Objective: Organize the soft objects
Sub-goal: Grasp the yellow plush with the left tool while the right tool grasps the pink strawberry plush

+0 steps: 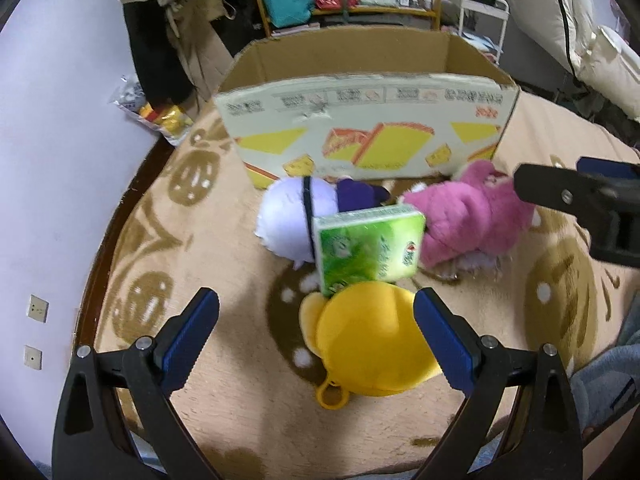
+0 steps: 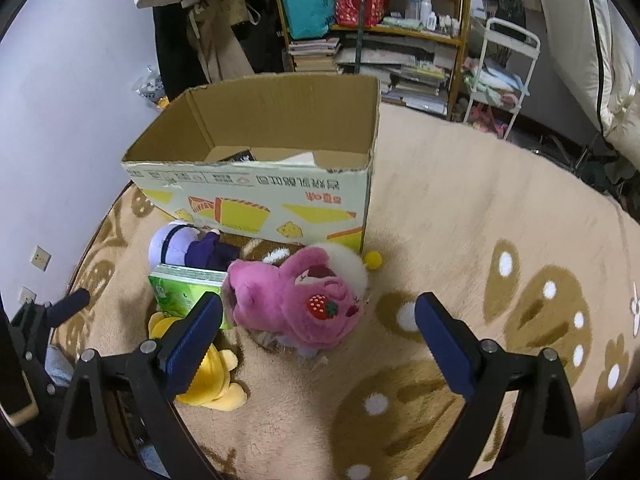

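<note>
Beige patterned blanket (image 2: 460,208), cardboard box (image 2: 256,136) at far side. Toys not yet boxed. My left gripper (image 1: 316,344) hangs open over yellow plush (image 1: 368,344); right gripper (image 2: 318,344) open near pink plush (image 2: 296,300) (both unheld). Next: close, lift, carry over box rim.

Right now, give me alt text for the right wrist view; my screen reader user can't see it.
The open right gripper hovers over a pink plush bear lying on a beige rug. Behind it stands an open cardboard box; left are a green tissue pack, yellow plush and purple doll.
</note>
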The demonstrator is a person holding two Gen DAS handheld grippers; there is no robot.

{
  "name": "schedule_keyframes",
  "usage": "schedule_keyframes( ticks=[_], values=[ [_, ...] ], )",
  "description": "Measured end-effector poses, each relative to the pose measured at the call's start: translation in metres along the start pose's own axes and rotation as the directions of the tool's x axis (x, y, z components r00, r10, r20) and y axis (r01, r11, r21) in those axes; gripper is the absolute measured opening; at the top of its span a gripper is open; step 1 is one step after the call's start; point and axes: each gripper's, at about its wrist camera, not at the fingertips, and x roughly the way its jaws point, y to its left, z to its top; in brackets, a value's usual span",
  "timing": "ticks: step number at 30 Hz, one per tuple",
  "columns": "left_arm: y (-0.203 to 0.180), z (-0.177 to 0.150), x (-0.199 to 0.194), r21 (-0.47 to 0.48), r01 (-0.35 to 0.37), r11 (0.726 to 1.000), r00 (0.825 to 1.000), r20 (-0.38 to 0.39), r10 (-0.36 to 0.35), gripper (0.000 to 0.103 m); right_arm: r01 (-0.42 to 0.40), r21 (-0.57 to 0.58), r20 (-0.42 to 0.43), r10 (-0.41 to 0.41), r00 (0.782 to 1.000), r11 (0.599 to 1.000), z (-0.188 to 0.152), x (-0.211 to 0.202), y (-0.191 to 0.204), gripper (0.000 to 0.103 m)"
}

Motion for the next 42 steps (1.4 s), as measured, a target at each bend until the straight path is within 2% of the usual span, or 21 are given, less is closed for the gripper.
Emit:
schedule_keyframes(
  ticks=[9,12,17,21,23,24,26,27,28,35,42],
  values=[
    [-0.015,-0.008,0.019,0.005,0.063,0.998,0.995,-0.081,-0.063,0.097,0.026,0.019,-0.072,-0.024,0.997,0.999,0.002,0.029,-0.005,0.100],
    [-0.023,-0.012,0.024,0.031,0.084,0.996,0.991,-0.108,-0.080,0.097,0.030,0.040,-0.102,-0.026,0.994,0.999,0.002,0.037,-0.009,0.095],
    [-0.037,-0.019,0.039,0.082,0.076,0.994,0.985,-0.163,-0.062,0.097,0.067,0.049,-0.163,-0.058,0.985,0.997,0.000,0.051,-0.015,0.092],
    [-0.036,-0.019,0.046,0.062,0.074,0.995,0.981,-0.186,-0.061,0.097,0.040,0.068,-0.174,-0.028,0.984,0.997,0.001,0.057,-0.016,0.091],
    [-0.034,-0.019,0.049,0.047,0.080,0.996,0.978,-0.196,-0.069,0.097,0.032,0.064,-0.170,-0.021,0.985,0.997,0.002,0.059,-0.014,0.087],
    [-0.035,-0.020,0.049,0.045,0.082,0.996,0.978,-0.197,-0.072,0.097,0.023,0.063,-0.167,-0.012,0.986,0.998,0.002,0.060,-0.014,0.082],
    [-0.034,-0.020,0.049,0.045,0.085,0.995,0.978,-0.194,-0.075,0.095,-0.013,0.074,-0.165,0.025,0.986,0.997,0.004,0.060,-0.013,0.072],
    [-0.034,-0.020,0.048,0.042,0.097,0.994,0.978,-0.189,-0.087,0.089,-0.037,0.086,-0.161,0.051,0.986,0.996,0.004,0.060,-0.013,0.062],
    [-0.033,-0.020,0.048,0.039,0.109,0.993,0.977,-0.190,-0.100,0.087,-0.062,0.099,-0.164,0.078,0.983,0.993,0.004,0.060,-0.015,0.055],
    [-0.035,-0.019,0.037,0.087,0.078,0.993,0.985,-0.162,-0.063,0.082,-0.035,0.049,-0.157,0.042,0.987,0.998,0.004,0.053,-0.001,0.050],
    [-0.014,-0.012,0.003,0.062,0.047,0.997,0.998,-0.053,-0.044,0.082,-0.021,0.040,-0.120,0.026,0.992,0.999,0.002,0.038,0.003,0.048]
  ],
)
